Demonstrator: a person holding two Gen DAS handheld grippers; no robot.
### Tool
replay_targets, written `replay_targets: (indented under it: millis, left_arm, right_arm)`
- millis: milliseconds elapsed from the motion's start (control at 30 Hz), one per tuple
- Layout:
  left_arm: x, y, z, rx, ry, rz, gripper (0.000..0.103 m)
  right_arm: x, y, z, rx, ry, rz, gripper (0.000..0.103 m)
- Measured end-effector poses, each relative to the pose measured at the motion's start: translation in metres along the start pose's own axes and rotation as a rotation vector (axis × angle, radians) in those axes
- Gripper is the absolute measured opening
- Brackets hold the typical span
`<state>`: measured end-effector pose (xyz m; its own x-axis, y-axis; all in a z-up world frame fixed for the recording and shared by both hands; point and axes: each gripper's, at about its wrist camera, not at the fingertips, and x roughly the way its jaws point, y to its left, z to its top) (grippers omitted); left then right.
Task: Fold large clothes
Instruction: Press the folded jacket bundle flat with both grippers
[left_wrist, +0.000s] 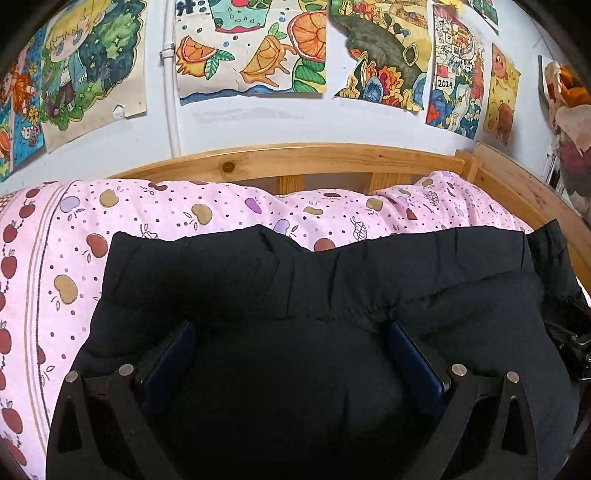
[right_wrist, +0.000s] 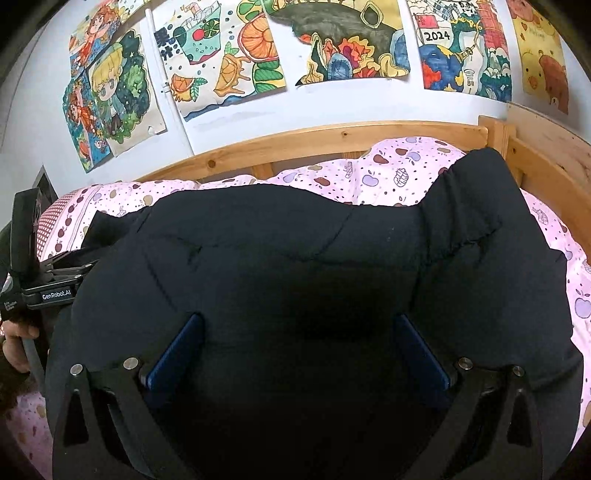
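Below, both tongs, left (left_wrist: 291, 332) and right (right_wrist: 299, 325), spread wide over black garment (left_wrist: 369, 266) on pink quilt (left_wrist: 184, 210).

Black garment (left_wrist: 332, 288) fills the bedspread (left_wrist: 166, 210); wooden rail (left_wrist: 295, 158) blocks beyond.

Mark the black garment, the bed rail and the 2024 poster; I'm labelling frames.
Black garment (left_wrist: 369, 280): left wrist view, upper padded panel.
Bed rail (right_wrist: 332, 142): right wrist view, top wooden bar.
2024 poster (right_wrist: 437, 36): right wrist view, its date sign.

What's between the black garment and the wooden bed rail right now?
Only the pink fruit-print quilt lies between the black garment and the wooden bed rail; both wrist views show it.
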<state>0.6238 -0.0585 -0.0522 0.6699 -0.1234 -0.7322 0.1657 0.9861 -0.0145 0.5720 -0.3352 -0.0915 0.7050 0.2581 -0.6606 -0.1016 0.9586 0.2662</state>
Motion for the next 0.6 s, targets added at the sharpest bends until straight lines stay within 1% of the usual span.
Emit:
replay_targets:
  millis: [200, 600]
  left_arm:
    - [0.0083, 0.0000, 0.0024, -0.006, 0.022, -0.001, 0.103]
    - [0.0056, -0.0021, -0.0042, 0.000, -0.006, 0.005, 0.103]
  right_arm:
    - [0.0088, -0.0020, 0.0010, 0.015, 0.028, 0.002, 0.102]
    - [0.0020, -0.0016, -0.0051, 0.017, -0.021, 0.007, 0.102]
